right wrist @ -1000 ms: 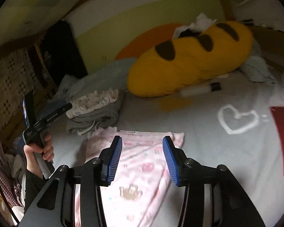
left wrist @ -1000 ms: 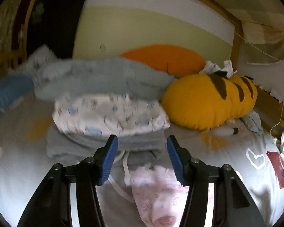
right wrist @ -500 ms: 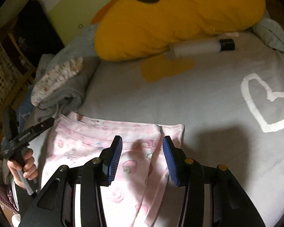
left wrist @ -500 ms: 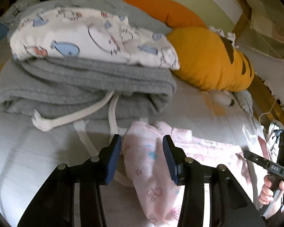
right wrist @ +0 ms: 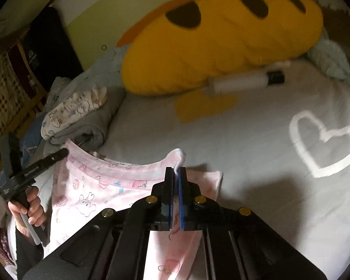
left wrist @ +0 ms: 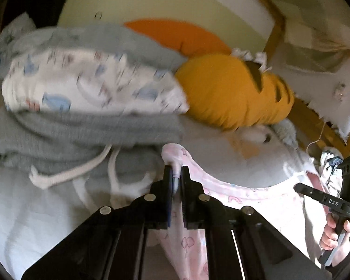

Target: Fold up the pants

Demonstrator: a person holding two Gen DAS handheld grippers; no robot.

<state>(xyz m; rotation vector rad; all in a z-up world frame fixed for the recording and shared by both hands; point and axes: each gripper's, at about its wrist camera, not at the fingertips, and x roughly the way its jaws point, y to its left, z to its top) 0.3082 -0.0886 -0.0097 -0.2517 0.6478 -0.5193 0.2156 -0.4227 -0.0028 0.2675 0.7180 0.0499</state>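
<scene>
Now grasp step: left gripper point(left wrist: 176, 175) and right gripper point(right wrist: 176, 173), jaws just closing, clamp pink pants point(right wrist: 100, 186) waistband corners; next, lift evenly.

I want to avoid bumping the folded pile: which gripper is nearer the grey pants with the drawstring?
Left gripper, just in front of the grey pants; right gripper is farther along the pink pants.

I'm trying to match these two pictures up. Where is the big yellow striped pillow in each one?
Left wrist view: yellow striped pillow sits right of centre, behind the folded pile.
Right wrist view: it fills the top centre.
Shared landmark: the white tube with a black cap lying against the pillow.
</scene>
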